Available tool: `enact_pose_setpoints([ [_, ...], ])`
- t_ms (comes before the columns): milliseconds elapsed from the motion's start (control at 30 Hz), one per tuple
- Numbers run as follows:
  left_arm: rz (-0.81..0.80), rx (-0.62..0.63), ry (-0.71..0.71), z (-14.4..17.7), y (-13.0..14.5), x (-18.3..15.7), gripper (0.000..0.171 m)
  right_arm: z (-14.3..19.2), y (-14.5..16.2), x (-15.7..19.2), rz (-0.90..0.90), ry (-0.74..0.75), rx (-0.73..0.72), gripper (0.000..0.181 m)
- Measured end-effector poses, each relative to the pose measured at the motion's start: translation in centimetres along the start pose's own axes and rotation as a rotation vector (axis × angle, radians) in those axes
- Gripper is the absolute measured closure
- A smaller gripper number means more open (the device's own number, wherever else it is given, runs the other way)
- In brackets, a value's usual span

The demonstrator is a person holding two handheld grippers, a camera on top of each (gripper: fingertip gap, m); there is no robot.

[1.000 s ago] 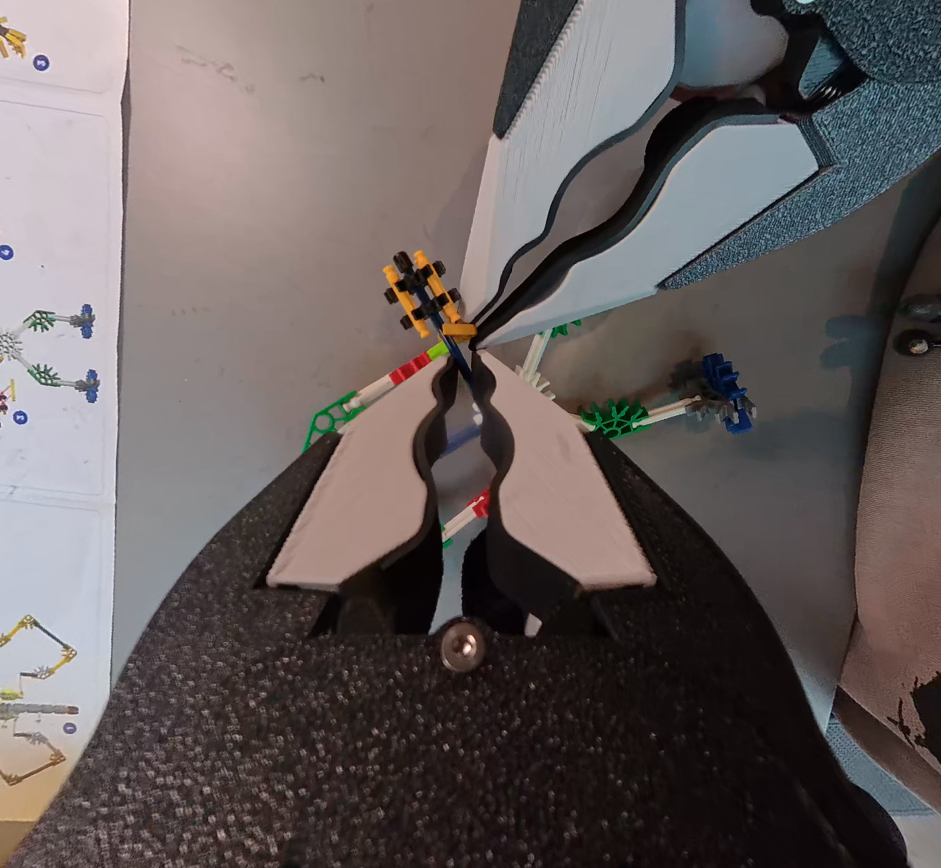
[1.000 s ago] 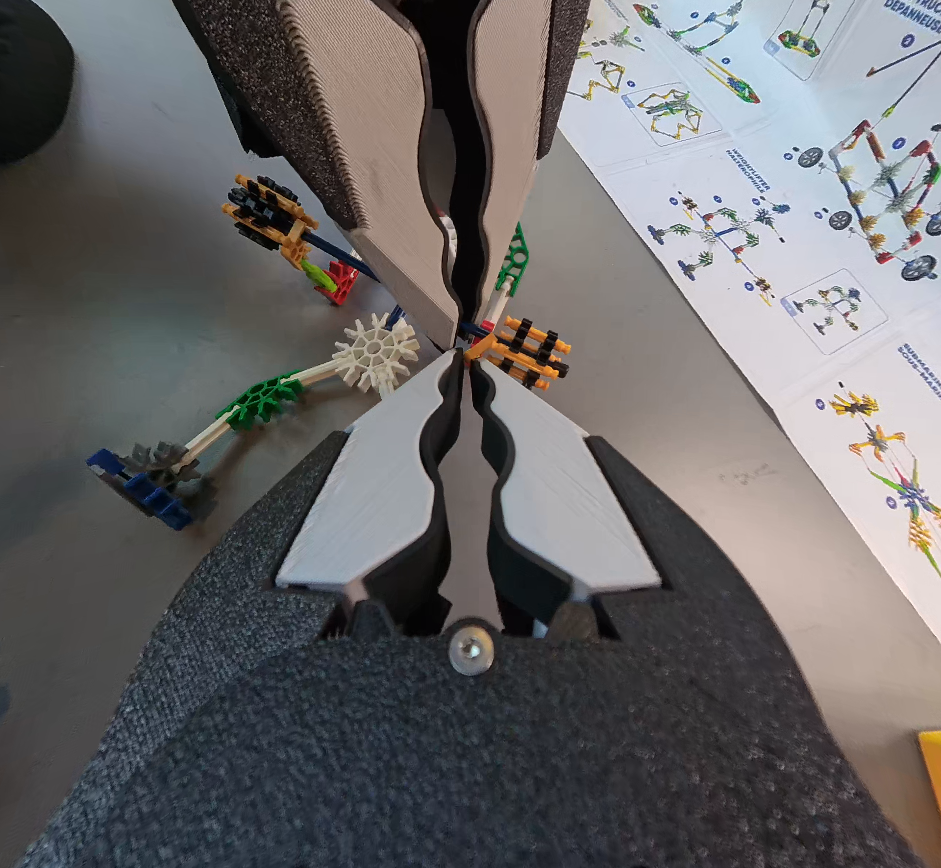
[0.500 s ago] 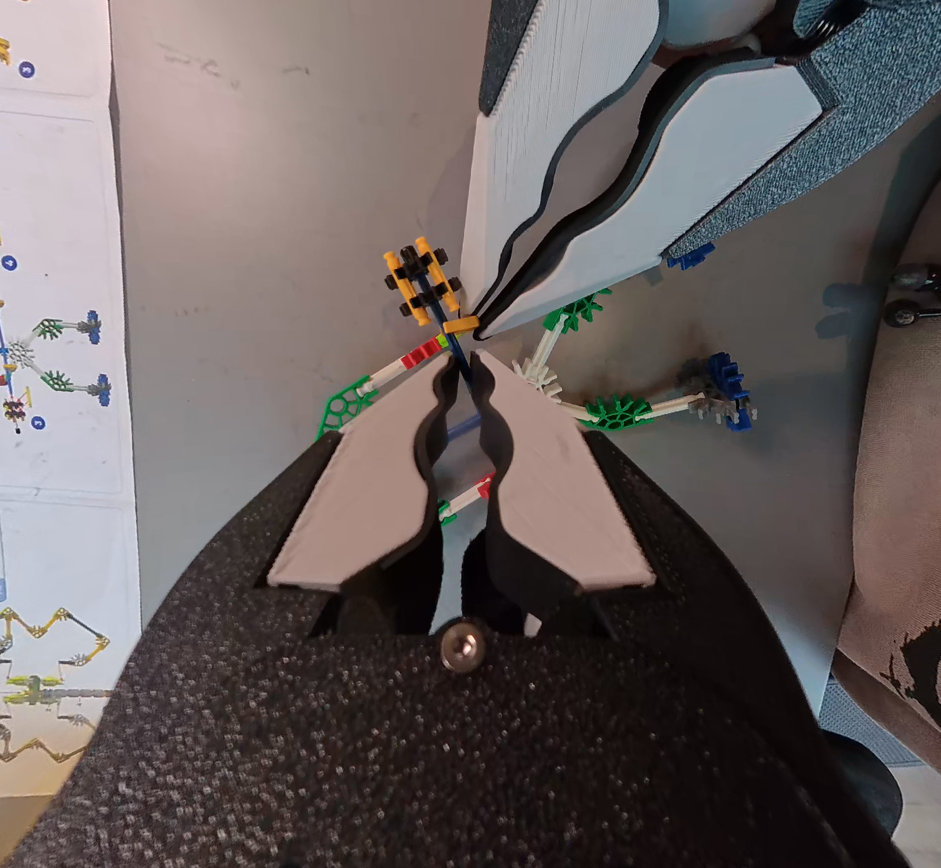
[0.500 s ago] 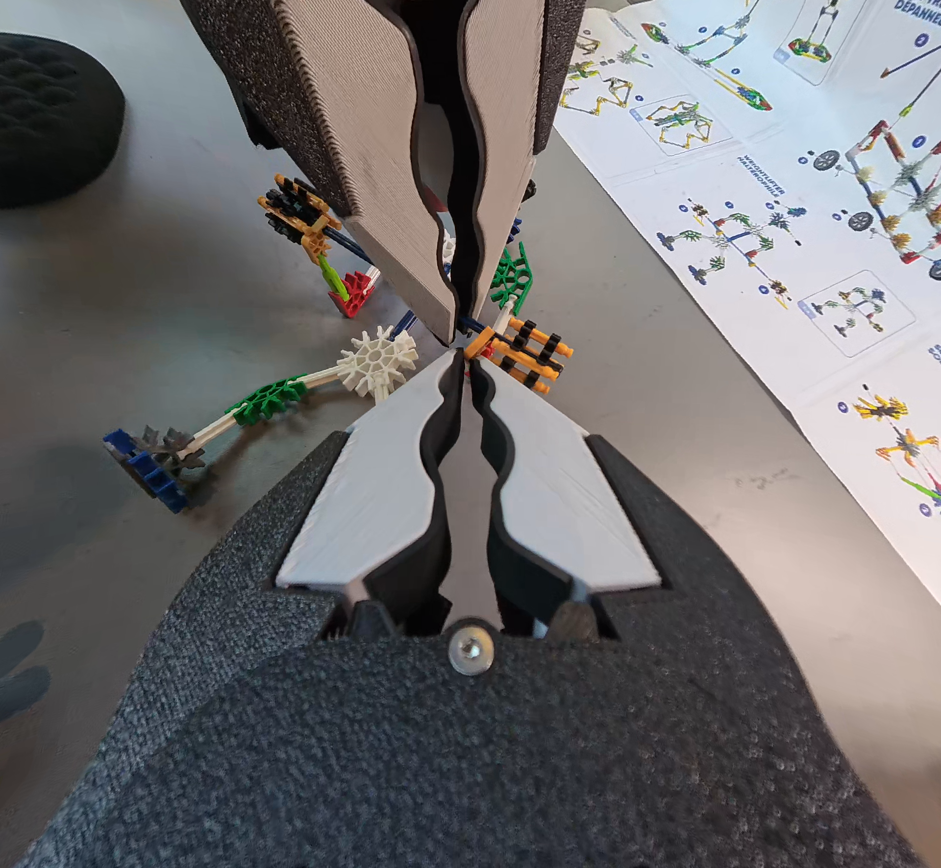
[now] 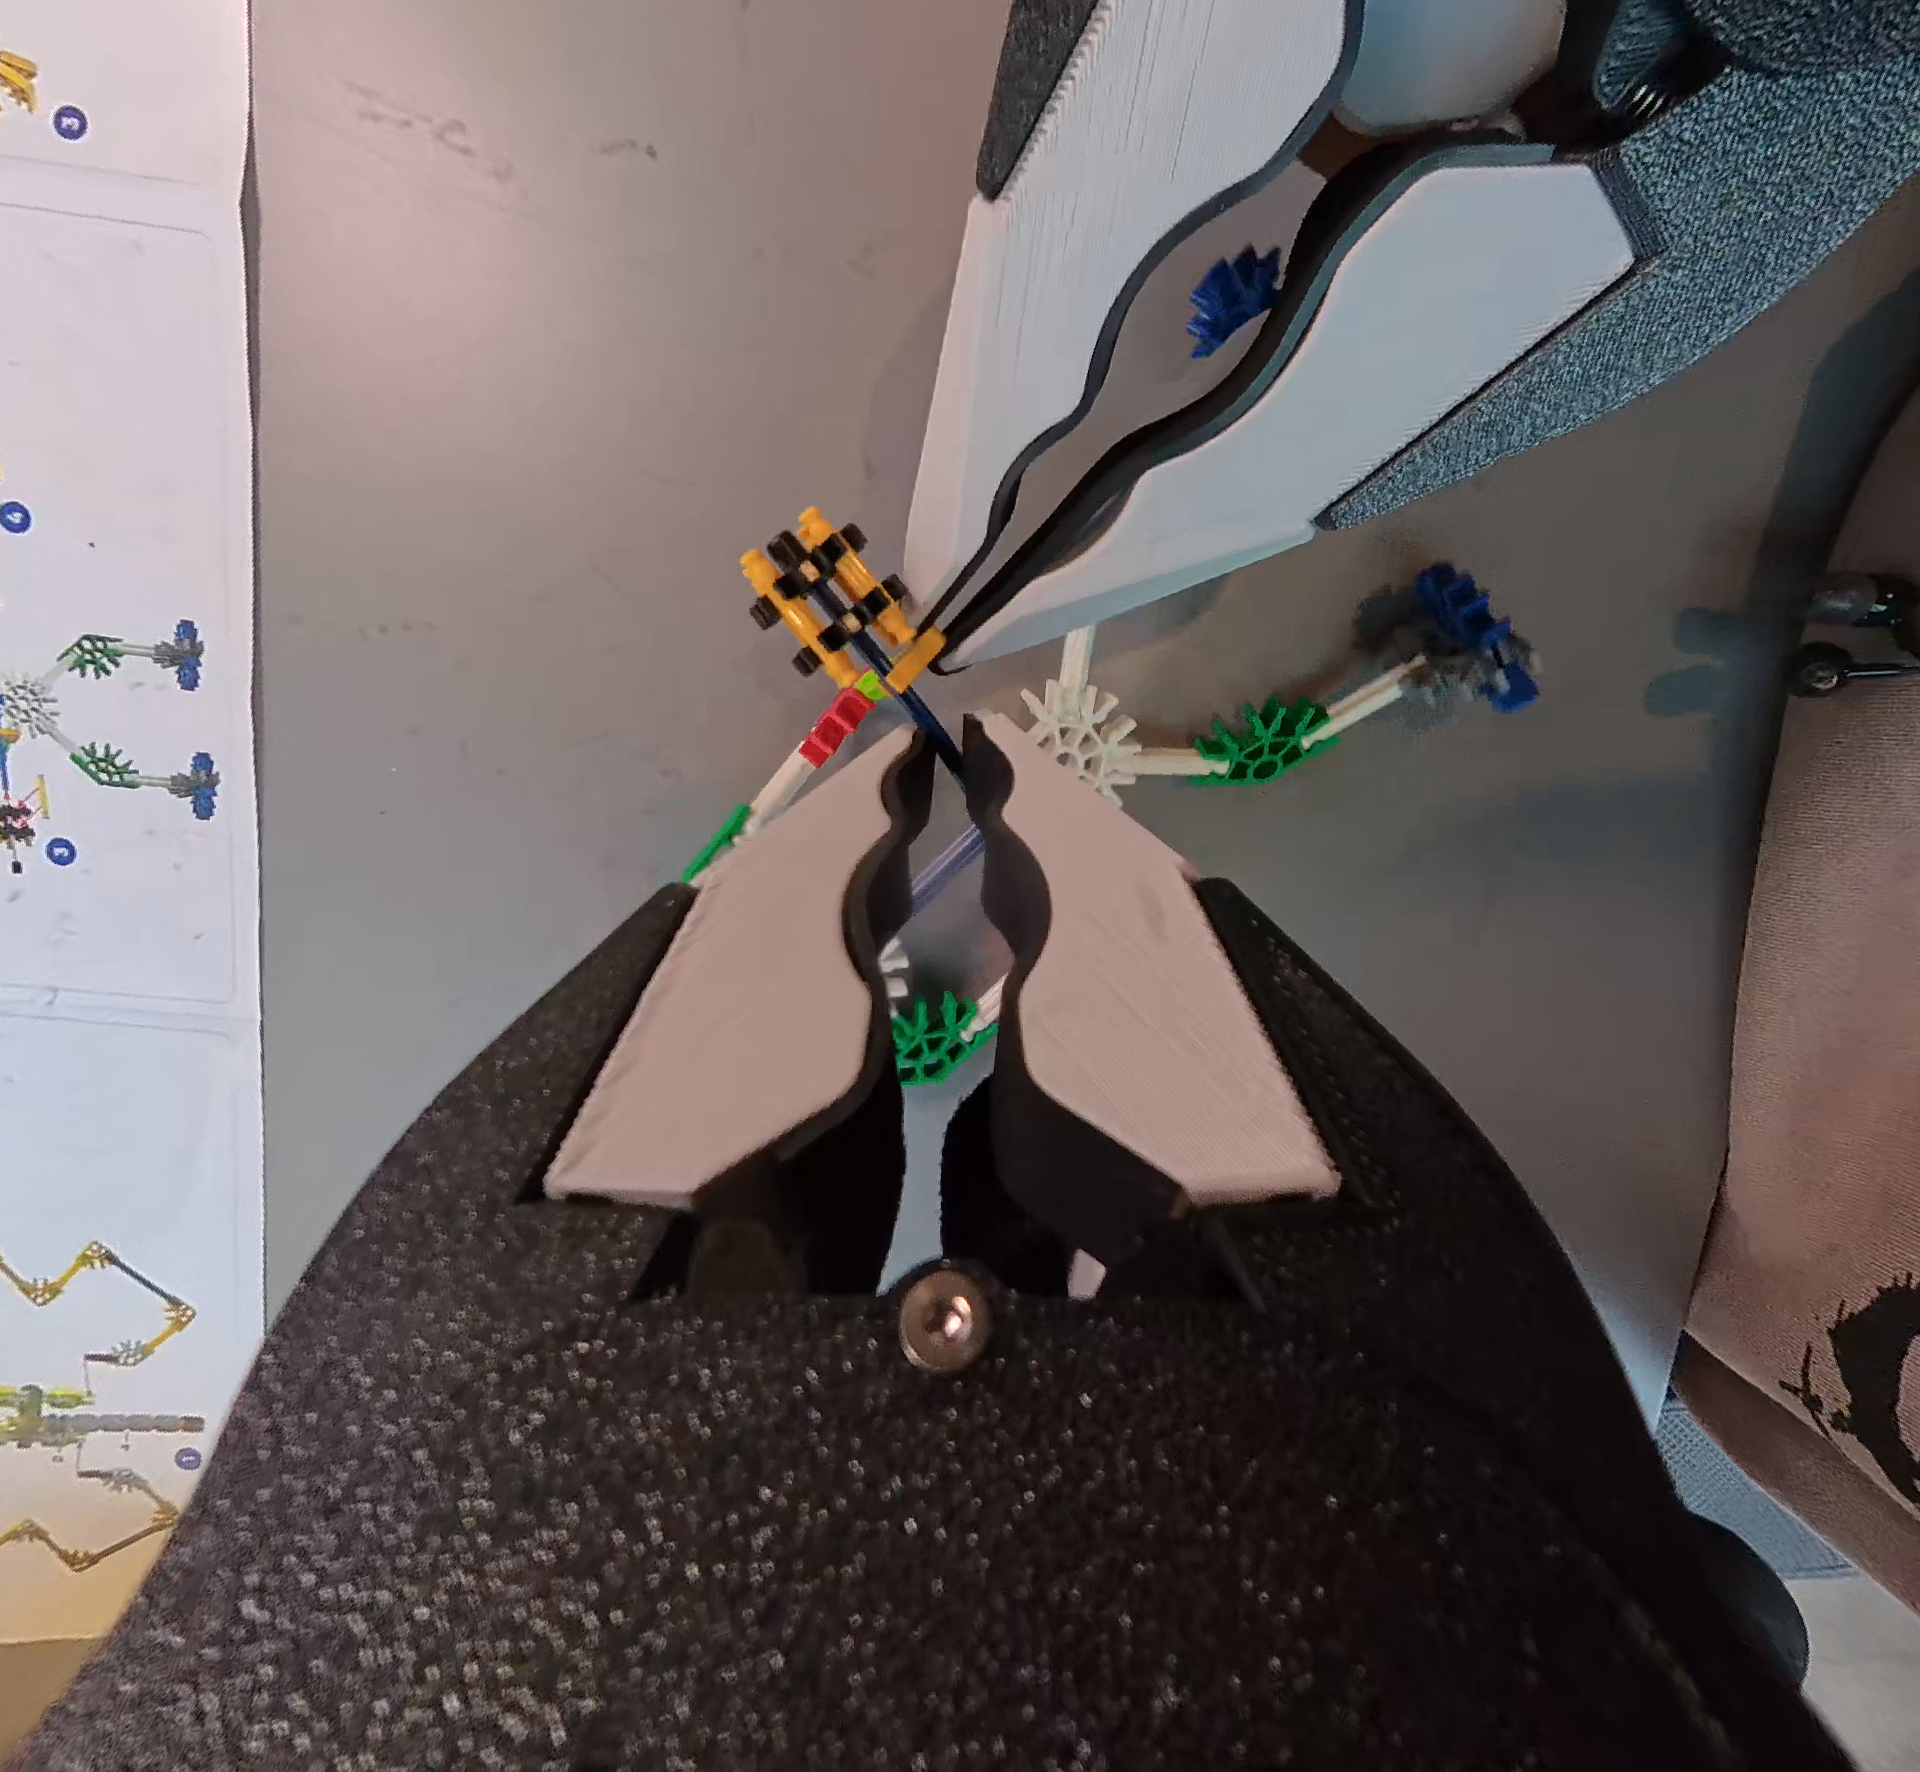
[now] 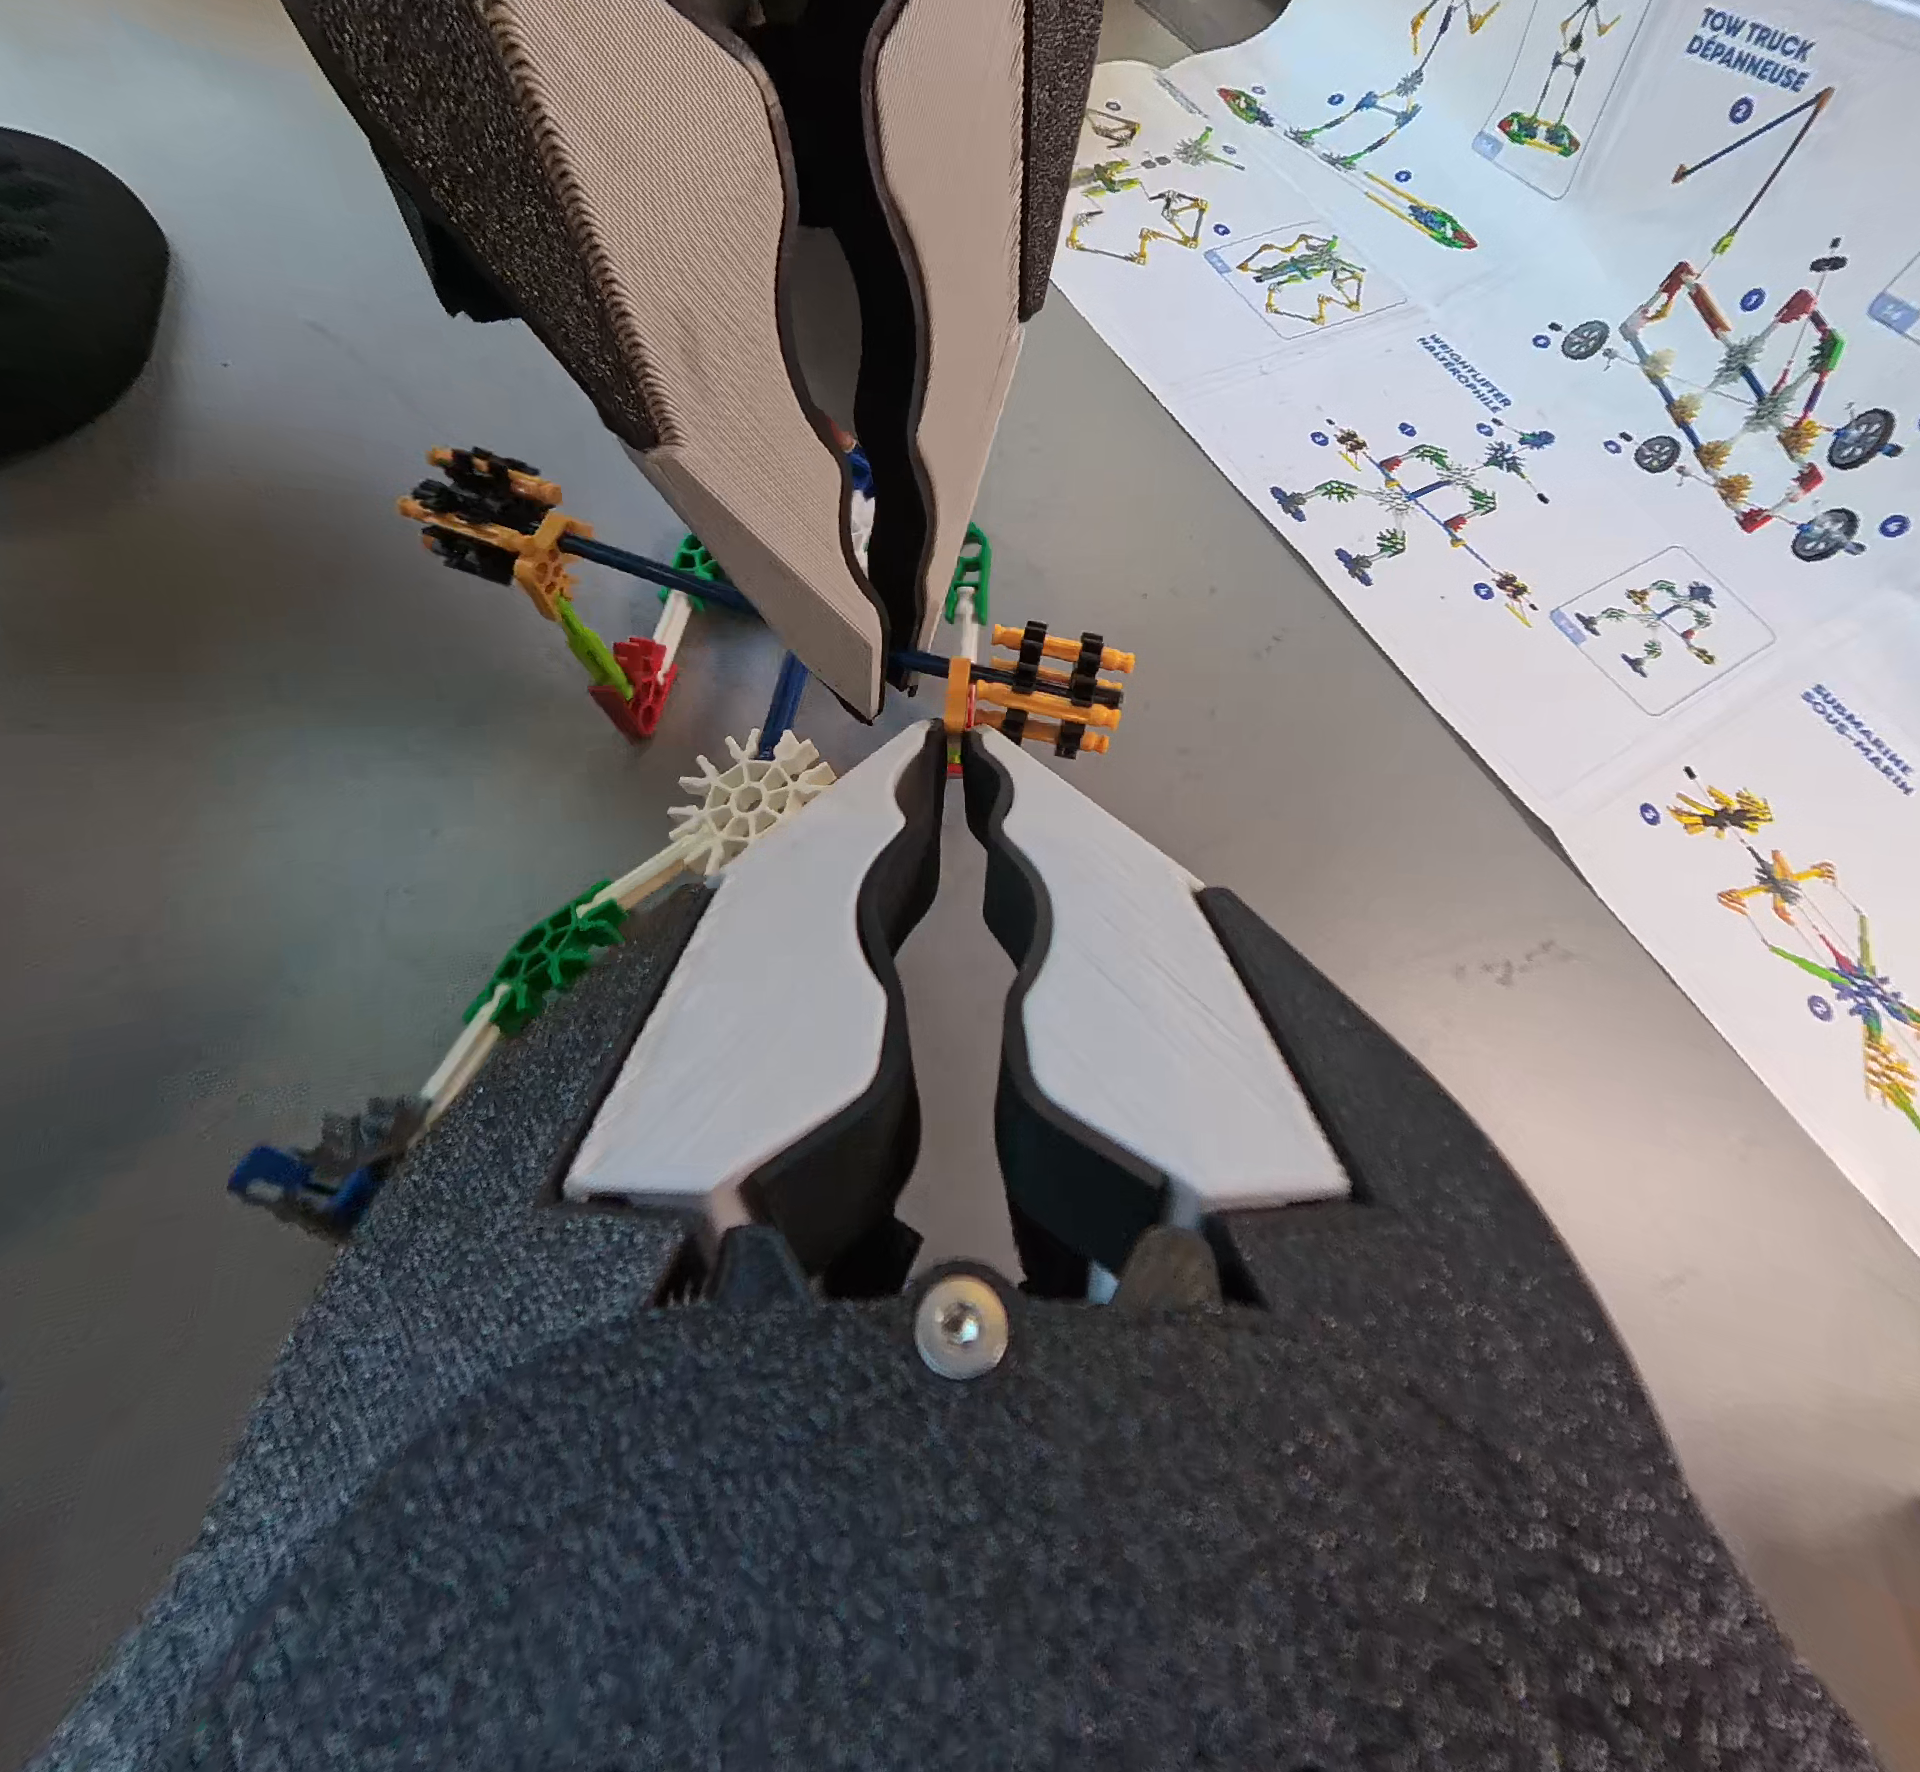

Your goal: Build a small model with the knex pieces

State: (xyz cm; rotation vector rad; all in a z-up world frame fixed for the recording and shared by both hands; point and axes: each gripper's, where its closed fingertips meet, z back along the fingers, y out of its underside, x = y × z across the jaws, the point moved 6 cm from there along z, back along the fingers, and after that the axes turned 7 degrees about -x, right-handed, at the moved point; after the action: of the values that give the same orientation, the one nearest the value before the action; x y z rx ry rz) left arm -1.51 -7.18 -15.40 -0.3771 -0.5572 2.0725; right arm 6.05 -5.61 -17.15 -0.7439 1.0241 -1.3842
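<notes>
A: What crowds the tips?
B: The left gripper (image 5: 940, 746) pinches a dark blue rod (image 6: 925, 664); the right gripper (image 6: 948, 748) is clamped on the orange connector (image 6: 958, 683) beside the orange-and-black spool (image 6: 1060, 688). A white snowflake connector (image 6: 750, 800) sits just beside them.
A: Changed?
B: The toy model has tilted; a green fan connector (image 5: 935, 1036) now shows between the left fingers.
A: Surroundings?
B: Ridged printed fingers, a smooth grey table (image 5: 582, 320), and a glossy instruction sheet (image 6: 1558, 434).
</notes>
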Motion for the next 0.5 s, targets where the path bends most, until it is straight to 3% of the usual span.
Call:
enact_pose_setpoints([
  [300,-0.021,0.014,0.002,-0.35,-0.02,0.05,0.168,-0.34,0.20,0.87,0.145,0.008,0.008,0.181],
  [500,-0.026,0.025,-0.003,-0.20,-0.20,0.06,0.168,-0.22,0.18,0.68,0.094,-0.009,-0.014,0.181],
])
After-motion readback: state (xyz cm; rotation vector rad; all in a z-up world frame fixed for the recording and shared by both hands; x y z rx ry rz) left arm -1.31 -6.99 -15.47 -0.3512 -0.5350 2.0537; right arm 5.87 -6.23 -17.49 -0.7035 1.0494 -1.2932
